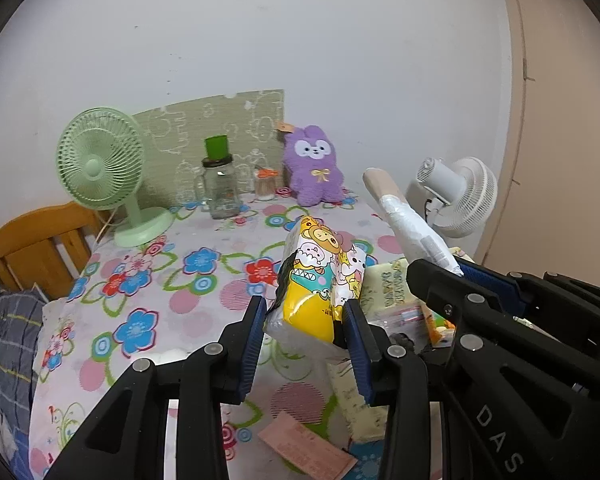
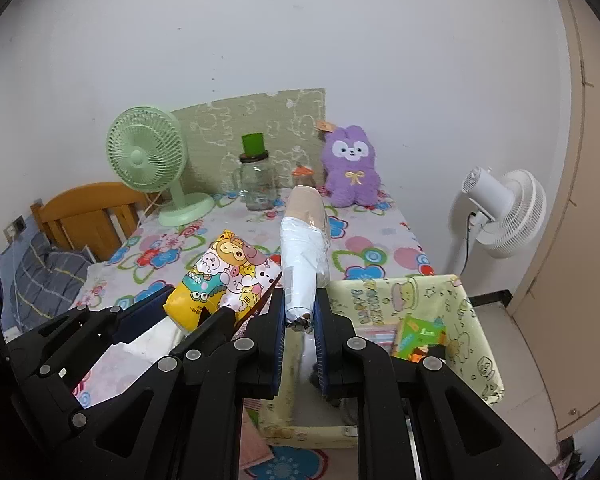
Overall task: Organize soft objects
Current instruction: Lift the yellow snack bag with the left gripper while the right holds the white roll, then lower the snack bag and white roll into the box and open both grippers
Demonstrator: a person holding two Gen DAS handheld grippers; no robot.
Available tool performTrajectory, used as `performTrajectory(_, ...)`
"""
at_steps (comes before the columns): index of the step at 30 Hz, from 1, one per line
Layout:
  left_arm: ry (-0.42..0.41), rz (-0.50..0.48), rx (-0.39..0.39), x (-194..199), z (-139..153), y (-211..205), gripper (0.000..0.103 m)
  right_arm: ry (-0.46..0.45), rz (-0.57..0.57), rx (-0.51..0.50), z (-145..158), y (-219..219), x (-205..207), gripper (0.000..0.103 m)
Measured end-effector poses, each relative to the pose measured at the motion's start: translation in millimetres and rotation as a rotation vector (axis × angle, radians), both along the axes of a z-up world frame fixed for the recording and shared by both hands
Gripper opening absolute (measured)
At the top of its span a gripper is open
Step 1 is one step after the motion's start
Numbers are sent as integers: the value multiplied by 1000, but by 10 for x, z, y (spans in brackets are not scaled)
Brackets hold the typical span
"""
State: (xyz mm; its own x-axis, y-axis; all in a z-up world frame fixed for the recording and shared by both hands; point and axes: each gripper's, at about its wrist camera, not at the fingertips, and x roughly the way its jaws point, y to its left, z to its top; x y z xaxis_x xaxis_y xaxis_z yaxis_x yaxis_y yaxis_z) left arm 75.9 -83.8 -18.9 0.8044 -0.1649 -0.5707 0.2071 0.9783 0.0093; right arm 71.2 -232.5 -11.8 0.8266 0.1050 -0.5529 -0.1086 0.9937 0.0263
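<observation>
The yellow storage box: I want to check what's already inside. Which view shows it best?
The right wrist view: the yellow storage box shows its open top and contents. The left wrist view shows only a strip behind the right tongs.

Around the glass jar: what sits on your worktop and beside it

You have the glass jar [image 1: 220,192] with a green cap standing on the floral-cloth worktop [image 1: 148,304]; the green fan [image 1: 104,168] stands to its left, a patterned green board [image 1: 220,128] leans on the wall behind it, a wooden bed frame [image 1: 32,244] lies further left, and a white fan [image 2: 500,212] stands off the worktop, far to its right.
</observation>
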Motion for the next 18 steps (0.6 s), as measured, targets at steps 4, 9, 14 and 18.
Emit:
performTrajectory(4,6,-26,0,45,-34,-131,40,6,-25,-1,-29,-134,31,16)
performTrajectory(9,17,-55,-2,116,-88,-277,40,12,-55,-14,-66,-264,64,16)
performTrajectory(14,34,-79,4,185,-146,-419,40,25,-87,-19,-128,-403,117,16)
performTrajectory(18,51,-97,12,239,-204,-529,40,37,-114,-22,-178,-514,163,16)
